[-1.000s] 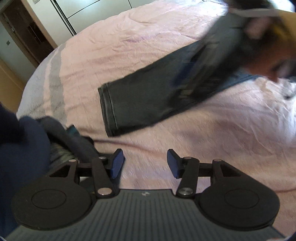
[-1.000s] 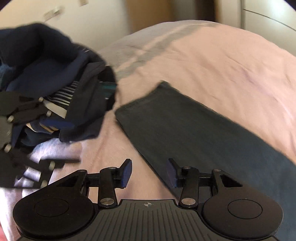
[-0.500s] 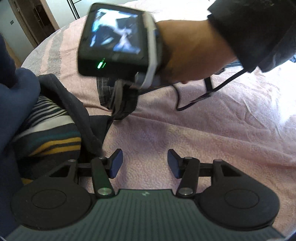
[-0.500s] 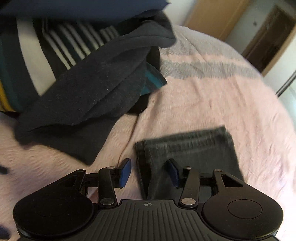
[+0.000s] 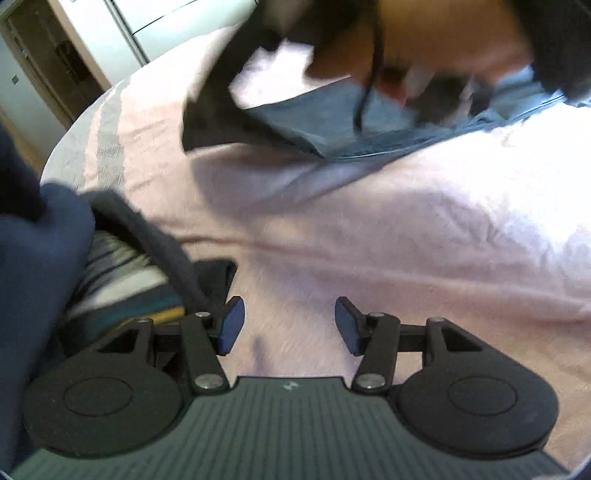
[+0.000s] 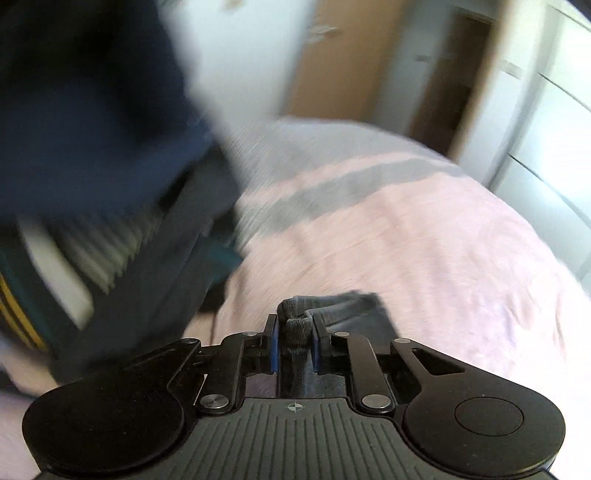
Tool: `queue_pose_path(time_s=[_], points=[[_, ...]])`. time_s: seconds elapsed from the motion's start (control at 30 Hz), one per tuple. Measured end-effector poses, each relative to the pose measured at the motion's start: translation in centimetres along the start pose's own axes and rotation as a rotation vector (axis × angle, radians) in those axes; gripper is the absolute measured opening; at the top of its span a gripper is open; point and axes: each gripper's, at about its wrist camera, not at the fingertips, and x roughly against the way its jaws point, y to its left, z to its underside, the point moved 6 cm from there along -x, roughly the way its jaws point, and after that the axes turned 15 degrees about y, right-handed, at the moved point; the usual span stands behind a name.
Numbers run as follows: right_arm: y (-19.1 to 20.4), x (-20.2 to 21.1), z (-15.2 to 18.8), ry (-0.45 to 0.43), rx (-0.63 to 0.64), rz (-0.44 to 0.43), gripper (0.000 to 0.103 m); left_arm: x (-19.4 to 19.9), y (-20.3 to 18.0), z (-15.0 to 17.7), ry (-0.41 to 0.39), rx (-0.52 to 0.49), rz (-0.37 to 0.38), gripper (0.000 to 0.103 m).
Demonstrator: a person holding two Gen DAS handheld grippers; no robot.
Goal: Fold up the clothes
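Dark grey jeans (image 5: 332, 122) lie across the pink bedspread (image 5: 369, 229), one leg raised and folding over at the top of the left wrist view, blurred. My right gripper (image 6: 294, 343) is shut on the hem end of the jeans leg (image 6: 299, 325), which bunches between the blue pads (image 6: 273, 347). The person's right arm (image 5: 443, 40) crosses the top of the left wrist view. My left gripper (image 5: 288, 328) is open and empty, low over the bedspread.
A pile of clothes lies at the left: a navy garment (image 5: 37, 266), a striped top (image 5: 122, 280) and a dark grey garment (image 5: 166, 251). It also shows at the left of the right wrist view (image 6: 92, 155). White wardrobe doors (image 5: 166, 22) and a doorway (image 6: 450, 81) stand beyond the bed.
My right gripper has closed on the hem of the jeans leg and lifted it, folding the leg over. My left gripper stayed open and drew back slightly.
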Motion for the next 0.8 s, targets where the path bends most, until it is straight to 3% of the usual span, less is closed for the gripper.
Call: queue_pose_path(time_s=[0.17,0.27,0.37,0.47,0.5,0.53,0.6,0.8], points=[[-9.5,11.6,2.8,-0.182,-0.401,0.002,0.014,1.6,-3.8,-2.6,-0.041,-0.113,0.022,0.050],[-15.2,18.6,8.3,-0.252,-0.606,0.074,0.014,2.4,-6.9,-4.9,-0.071,-0.201,0.053,0.050],[-20.2,23.3,16.5,-0.262,-0.802,0.176,0.014,2.9,-10.6,-7.4,-0.108,-0.292,0.082,0.050],[-24.7,23.2,26.4,-0.208,-1.072,0.149,0.014,3.1,-13.9,-10.0,-0.136,-0.354,0.106,0.050],[-25.8,22.5,29.6,-0.171,-1.167,0.139,0.027,3.2,-14.9,-10.9,-0.139,-0.367,0.117,0.050],[-26.4,21.8,32.4,-0.123,-1.256,0.143,0.033,3.2,-15.7,-11.7,-0.144,-0.380,0.124,0.050],[-27.3,21.0,37.2,-0.054,-1.399,0.151,0.036,3.3,-16.8,-13.2,-0.158,-0.406,0.125,0.052],[-25.8,23.1,39.8,-0.037,-1.410,0.134,0.039,0.9,-17.6,-17.9,-0.154,-0.446,0.127,0.054]])
